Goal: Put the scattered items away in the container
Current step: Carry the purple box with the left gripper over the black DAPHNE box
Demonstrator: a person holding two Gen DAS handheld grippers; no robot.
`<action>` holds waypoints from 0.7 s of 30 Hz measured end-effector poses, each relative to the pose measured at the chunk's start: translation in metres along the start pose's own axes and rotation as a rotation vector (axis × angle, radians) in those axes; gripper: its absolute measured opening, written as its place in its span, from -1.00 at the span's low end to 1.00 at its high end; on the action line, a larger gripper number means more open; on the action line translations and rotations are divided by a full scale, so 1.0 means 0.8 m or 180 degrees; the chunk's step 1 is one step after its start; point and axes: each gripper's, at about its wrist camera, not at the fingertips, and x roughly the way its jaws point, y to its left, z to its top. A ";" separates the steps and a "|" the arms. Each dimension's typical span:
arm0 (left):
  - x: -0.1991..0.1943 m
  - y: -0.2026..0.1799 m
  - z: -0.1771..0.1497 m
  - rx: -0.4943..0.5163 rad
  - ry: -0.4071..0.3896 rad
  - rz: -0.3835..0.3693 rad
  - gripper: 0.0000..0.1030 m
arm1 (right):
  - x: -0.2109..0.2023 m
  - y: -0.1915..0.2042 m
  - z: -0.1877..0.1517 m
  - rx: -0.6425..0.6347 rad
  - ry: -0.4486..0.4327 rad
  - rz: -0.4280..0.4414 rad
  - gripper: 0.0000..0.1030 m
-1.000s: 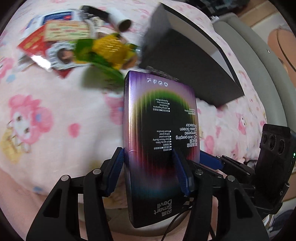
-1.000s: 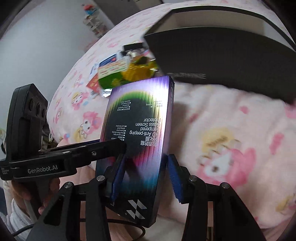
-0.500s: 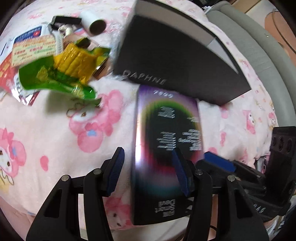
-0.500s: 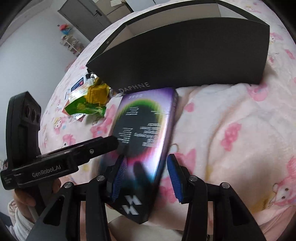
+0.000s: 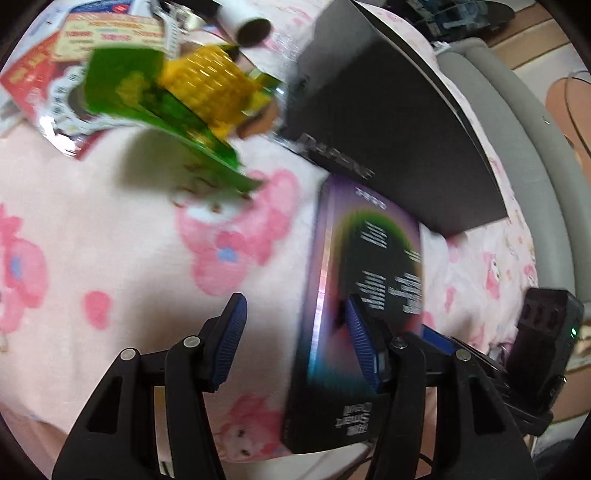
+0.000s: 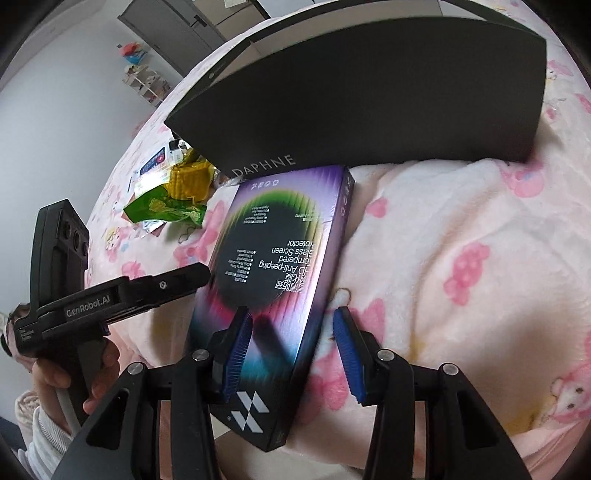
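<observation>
A flat purple-and-black screen protector box (image 5: 365, 295) lies on the pink blanket, its far end against the black DAPHNE box (image 5: 388, 122). It also shows in the right wrist view (image 6: 280, 273), with the black box (image 6: 369, 103) behind it. My left gripper (image 5: 295, 339) is open; the flat box lies to the right of its jaws, behind the right finger. My right gripper (image 6: 291, 354) is open around the near end of the flat box, not clamping it. A green-and-yellow corn packet (image 5: 184, 96) lies in the scattered pile at far left.
The pile holds red and white packets (image 5: 55, 62) and a white tube (image 5: 243, 18). The pink cartoon blanket (image 6: 461, 258) covers the bed. A grey rail (image 5: 517, 129) runs along the right side. The left handheld gripper body (image 6: 74, 288) is at the right view's left.
The flat box has been lowered from a raised, gripped position onto the blanket against the black box. Both grippers have opened; the left one has shifted left off the box.
</observation>
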 end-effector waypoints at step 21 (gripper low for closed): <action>-0.064 -0.086 -0.007 0.0745 -0.0098 -0.0166 -0.02 | -0.079 0.029 0.013 -0.0150 -0.0548 0.0010 -0.20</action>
